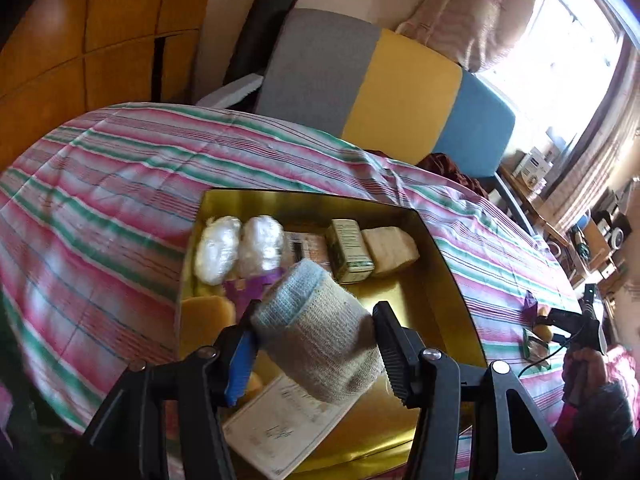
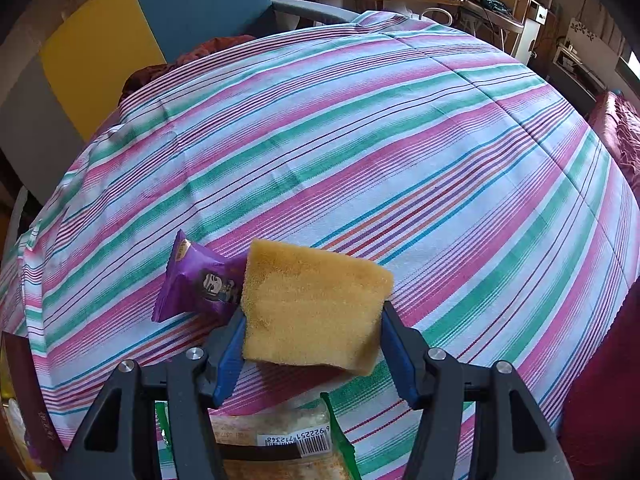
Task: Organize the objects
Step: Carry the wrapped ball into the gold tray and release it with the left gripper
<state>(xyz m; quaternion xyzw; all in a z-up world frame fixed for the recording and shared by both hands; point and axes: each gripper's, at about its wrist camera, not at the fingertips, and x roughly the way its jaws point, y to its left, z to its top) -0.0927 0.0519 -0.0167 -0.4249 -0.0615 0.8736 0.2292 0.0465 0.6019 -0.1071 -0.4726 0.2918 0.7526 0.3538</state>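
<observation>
The rolled bandage sits between the two fingers of the left gripper. The fingers press on both of its sides, so the left gripper is pinching it. The roll is grey with a pale blue end, and it hangs over the gold box, which lies open on the striped cloth.

I think the step in hand is putting the bandage into the box. The next move calls for bringing it down onto a bare bit of the gold floor, near the middle, and only then letting the fingers spread. If it drops from high up, it may roll onto the other things.

The right gripper pinches a yellow sponge. Its fingers press on the sponge's two sides and hold it up off the cloth. A purple snack packet lies on the cloth just beside the sponge, and a clear packet with a barcode lies under the gripper. These two look like they wait for their turn.

Inside the box, two white wrapped bundles lie side by side at the far left. Next to them is a flat packet with print, then a small green box, then a tan block touching it. Nearer, I see another yellow sponge, something purple, and a white card with writing under the bandage. The box is getting full.
</observation>
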